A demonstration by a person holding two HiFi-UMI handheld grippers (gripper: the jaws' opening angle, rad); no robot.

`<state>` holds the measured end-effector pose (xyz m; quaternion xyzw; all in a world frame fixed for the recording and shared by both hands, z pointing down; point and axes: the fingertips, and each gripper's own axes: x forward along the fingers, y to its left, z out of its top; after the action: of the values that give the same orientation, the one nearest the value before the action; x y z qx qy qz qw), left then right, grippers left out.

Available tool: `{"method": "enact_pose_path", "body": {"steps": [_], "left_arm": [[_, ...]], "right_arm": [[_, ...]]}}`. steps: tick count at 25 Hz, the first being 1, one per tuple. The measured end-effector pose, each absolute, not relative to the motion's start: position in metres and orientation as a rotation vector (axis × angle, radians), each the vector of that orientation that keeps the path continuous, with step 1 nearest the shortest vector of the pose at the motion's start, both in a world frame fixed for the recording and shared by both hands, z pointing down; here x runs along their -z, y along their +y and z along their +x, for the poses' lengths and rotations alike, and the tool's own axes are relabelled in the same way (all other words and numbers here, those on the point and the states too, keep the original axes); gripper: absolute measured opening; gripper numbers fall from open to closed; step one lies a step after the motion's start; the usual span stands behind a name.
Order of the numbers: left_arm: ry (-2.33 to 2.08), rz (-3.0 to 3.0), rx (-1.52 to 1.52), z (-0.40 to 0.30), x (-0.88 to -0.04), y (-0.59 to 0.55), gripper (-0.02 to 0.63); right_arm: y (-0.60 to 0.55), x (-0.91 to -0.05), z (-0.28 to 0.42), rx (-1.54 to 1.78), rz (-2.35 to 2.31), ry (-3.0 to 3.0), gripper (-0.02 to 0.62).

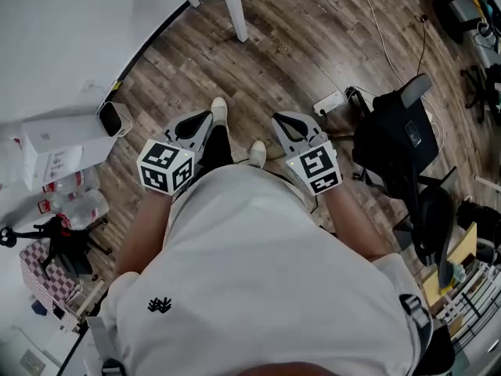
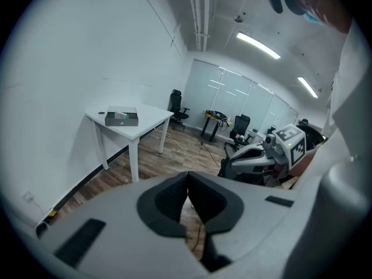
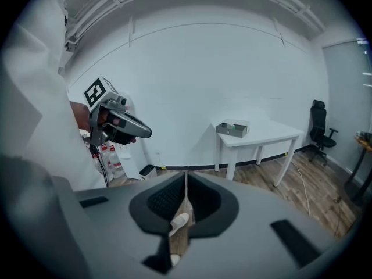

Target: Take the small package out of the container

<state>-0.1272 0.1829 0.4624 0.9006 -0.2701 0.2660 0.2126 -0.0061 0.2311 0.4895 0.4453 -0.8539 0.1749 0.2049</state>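
Observation:
The grey container stands on a white table by the far wall, several steps away; it also shows as the container on the table in the right gripper view. Its contents are too small to make out. A person stands on the wood floor and holds both grippers out at waist height. My left gripper is shut with nothing in it, its jaws meeting. Beside it my right gripper is also shut and empty. Each shows in the other's view: right gripper, left gripper.
A black office chair and a power strip with cables lie to the right. To the left are a white box, a small bin and water bottles. Table legs stand ahead. Further chairs and desks sit at the room's far end.

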Motion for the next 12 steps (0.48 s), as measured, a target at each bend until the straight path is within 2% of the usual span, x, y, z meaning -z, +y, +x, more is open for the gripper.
{"method": "enact_pose_path", "body": {"steps": [4,12], "left_arm": [[-0.723,2.509,-0.718,-0.122,-0.468,0.159,0.008],[-0.644,2.515,-0.632,-0.09,-0.476,0.076,0.008]], "right_arm": [[0.21,-0.489,-0.006,-0.483,1.259,-2.372,0.041],[0.151,-0.476,0.028,-0.491,1.399,-2.257,0.052]]}}
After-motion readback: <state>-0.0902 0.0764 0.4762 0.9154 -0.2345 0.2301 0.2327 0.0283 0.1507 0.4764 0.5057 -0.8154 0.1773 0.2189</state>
